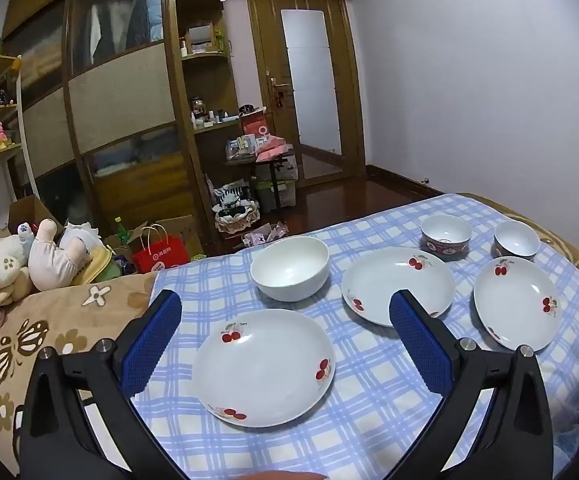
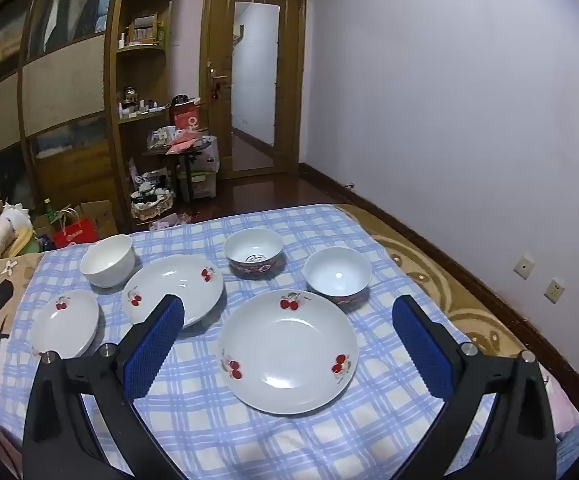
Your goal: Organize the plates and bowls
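Three white cherry-print plates lie on a blue checked cloth (image 1: 369,380): a left plate (image 1: 263,366) (image 2: 65,324), a middle plate (image 1: 399,284) (image 2: 173,290) and a right plate (image 1: 515,302) (image 2: 289,350). A plain white bowl (image 1: 289,266) (image 2: 108,260) stands behind the left plate. Two patterned bowls stand at the back: one (image 1: 445,236) (image 2: 254,252) and another (image 1: 516,240) (image 2: 337,274). My left gripper (image 1: 285,312) is open above the left plate. My right gripper (image 2: 289,316) is open above the right plate. Both are empty.
The cloth covers a bed with a brown patterned blanket (image 1: 49,320). Plush toys (image 1: 17,260) lie at the left. A wall (image 2: 469,120) runs along the right side. Wardrobe, shelves and floor clutter (image 1: 233,200) lie beyond the bed.
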Available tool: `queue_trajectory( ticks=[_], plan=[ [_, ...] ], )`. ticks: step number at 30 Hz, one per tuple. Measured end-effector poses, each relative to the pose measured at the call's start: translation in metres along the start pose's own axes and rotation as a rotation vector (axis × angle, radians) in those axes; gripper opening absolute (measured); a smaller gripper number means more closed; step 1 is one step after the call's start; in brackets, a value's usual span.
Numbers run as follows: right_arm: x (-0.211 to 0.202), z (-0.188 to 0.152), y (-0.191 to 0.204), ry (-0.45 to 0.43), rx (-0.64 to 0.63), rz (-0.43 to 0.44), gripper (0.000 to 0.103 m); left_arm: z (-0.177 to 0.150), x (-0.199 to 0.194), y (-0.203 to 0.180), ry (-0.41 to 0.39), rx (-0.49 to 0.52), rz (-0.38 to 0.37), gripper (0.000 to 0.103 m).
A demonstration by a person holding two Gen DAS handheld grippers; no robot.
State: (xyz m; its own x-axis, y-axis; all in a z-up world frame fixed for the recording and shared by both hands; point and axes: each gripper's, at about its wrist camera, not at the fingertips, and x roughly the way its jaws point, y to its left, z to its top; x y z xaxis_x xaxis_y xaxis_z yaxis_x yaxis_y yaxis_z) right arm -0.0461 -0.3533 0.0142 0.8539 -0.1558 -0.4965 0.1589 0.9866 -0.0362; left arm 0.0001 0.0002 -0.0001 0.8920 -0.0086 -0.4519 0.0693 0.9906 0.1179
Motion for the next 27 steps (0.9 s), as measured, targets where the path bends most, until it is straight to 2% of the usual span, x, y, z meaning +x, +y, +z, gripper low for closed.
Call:
queue_trajectory(
  ticks=[27],
  plan=[
    [-0.0001, -0.0009, -0.0019, -0.006, 0.016, 0.008, 0.103, 0.0002, -0.0062, 0.0015, -0.022, 0.006, 0.01, 0.102]
  ],
)
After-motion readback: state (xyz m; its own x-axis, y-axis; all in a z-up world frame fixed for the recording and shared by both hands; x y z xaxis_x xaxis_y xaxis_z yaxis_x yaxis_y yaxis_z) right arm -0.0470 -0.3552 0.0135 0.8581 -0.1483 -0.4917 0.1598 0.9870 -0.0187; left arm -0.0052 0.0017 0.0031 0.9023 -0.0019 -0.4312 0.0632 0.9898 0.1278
